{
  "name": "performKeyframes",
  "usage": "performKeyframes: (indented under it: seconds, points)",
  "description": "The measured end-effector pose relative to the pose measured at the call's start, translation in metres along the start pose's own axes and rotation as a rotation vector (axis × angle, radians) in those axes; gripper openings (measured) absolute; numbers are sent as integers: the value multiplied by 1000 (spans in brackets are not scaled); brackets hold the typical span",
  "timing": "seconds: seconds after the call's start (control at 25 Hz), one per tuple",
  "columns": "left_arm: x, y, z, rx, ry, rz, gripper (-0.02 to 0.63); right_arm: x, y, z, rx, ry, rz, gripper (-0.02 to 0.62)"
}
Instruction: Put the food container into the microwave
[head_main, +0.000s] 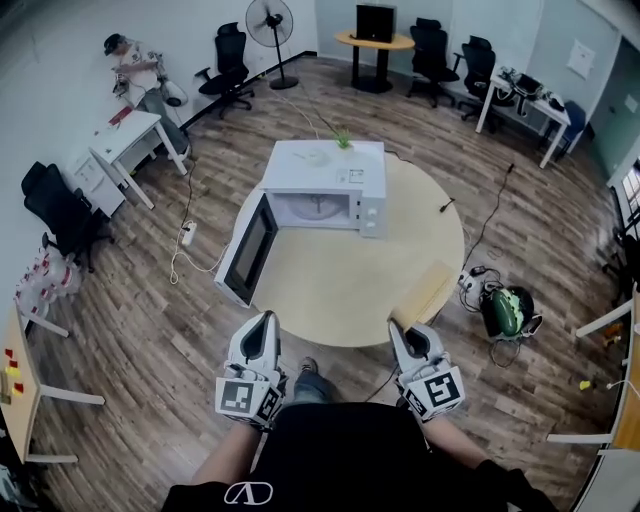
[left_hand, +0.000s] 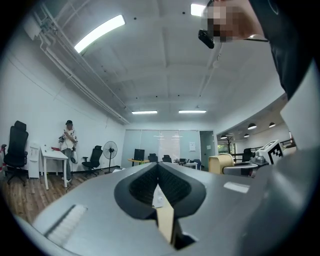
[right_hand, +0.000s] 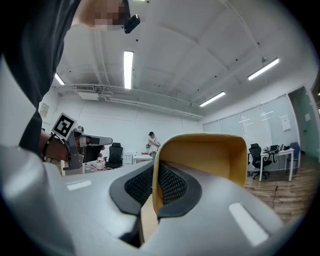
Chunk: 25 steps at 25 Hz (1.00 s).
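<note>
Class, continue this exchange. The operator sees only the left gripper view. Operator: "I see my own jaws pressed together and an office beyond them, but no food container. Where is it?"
Observer: The right gripper has it. In the right gripper view its jaws are shut on one wall of the yellow food container.
Operator: Is the microwave ready to take it?
Observer: Yes. The head view shows the white microwave on the round table with its door swung wide open toward the person's left.
</note>
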<state>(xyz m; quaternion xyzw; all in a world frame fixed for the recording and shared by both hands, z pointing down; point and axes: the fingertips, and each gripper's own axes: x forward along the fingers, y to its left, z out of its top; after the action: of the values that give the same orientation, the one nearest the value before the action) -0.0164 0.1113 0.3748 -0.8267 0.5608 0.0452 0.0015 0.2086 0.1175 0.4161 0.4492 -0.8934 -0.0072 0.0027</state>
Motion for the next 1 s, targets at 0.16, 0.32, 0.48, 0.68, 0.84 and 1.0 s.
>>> performKeyframes:
  seconds: [0.16,0.32,0.48,0.68,0.84,1.0]
  points:
    - [43,35,3,1,-14,-54,0,47,-8,4,-29,23,-29,14]
    - [87,78,3,-7,-7,-100,0,99,-18,10,-44,40,-75,13]
    - [123,119,6,3,-12,-144,0,143,-24,13,-52,56,-129,13]
    - [160,157,6,-2,-24,-181,0,194,-28,21,-84,64,-158,14]
    - [180,177,3,-11,-26,-194,0,226,-29,25,-108,64,-160,13]
    - [195,182,2,-13,-23,-190,0,244,-35,27,-120,63,-143,13]
